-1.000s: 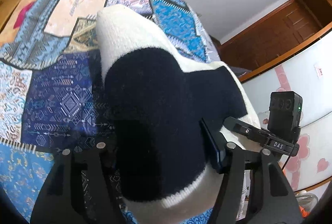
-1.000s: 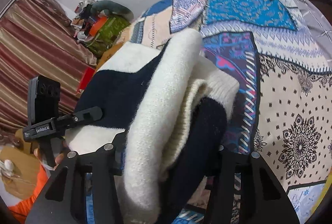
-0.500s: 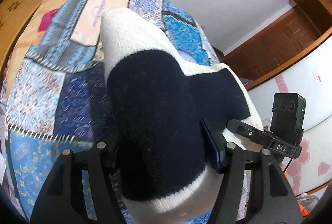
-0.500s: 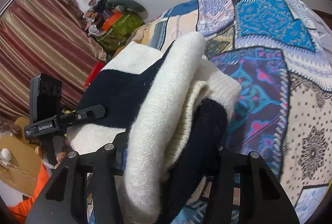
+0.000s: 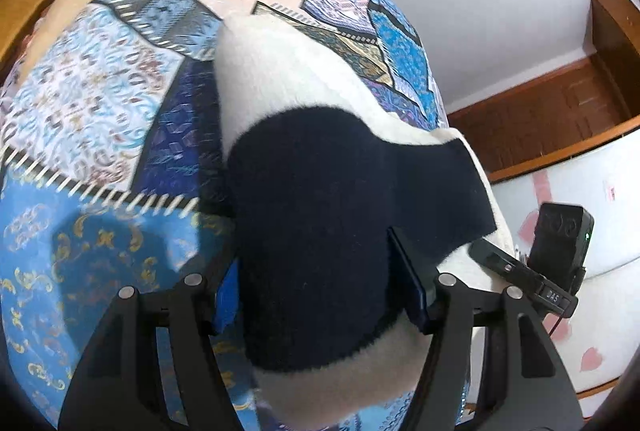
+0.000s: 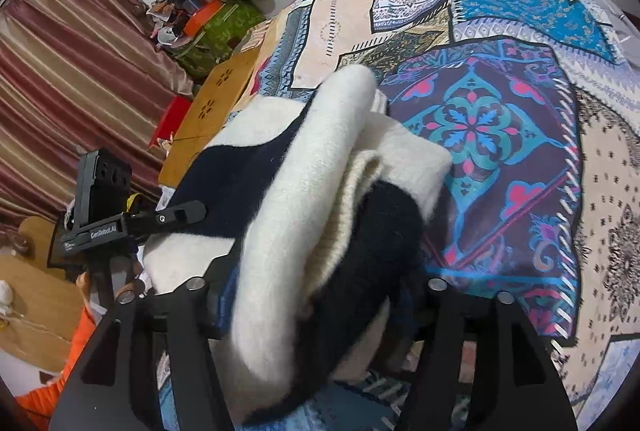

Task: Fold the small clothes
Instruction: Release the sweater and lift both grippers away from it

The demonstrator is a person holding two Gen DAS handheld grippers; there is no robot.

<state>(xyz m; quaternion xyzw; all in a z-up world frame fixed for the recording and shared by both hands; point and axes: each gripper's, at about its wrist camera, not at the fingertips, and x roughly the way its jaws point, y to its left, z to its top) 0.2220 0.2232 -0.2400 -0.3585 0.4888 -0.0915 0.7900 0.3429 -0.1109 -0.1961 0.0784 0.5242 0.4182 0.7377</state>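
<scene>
A folded cream and navy knitted sweater is held between both grippers above a patchwork bedspread. My left gripper is shut on its navy end, the thick fabric filling the jaws. In the right wrist view the sweater shows as stacked cream and navy layers, and my right gripper is shut on that bundle. The other gripper's body shows at the edge of each view, at right and at left.
The patchwork bedspread stretches ahead and to the right. A wooden board, striped curtain and a pile of bags stand to the left. A wooden door and white wall are at the right.
Both grippers have carried the sweater forward over the bedspread and tilted; the patchwork pattern has shifted beneath. The grips have not changed.
</scene>
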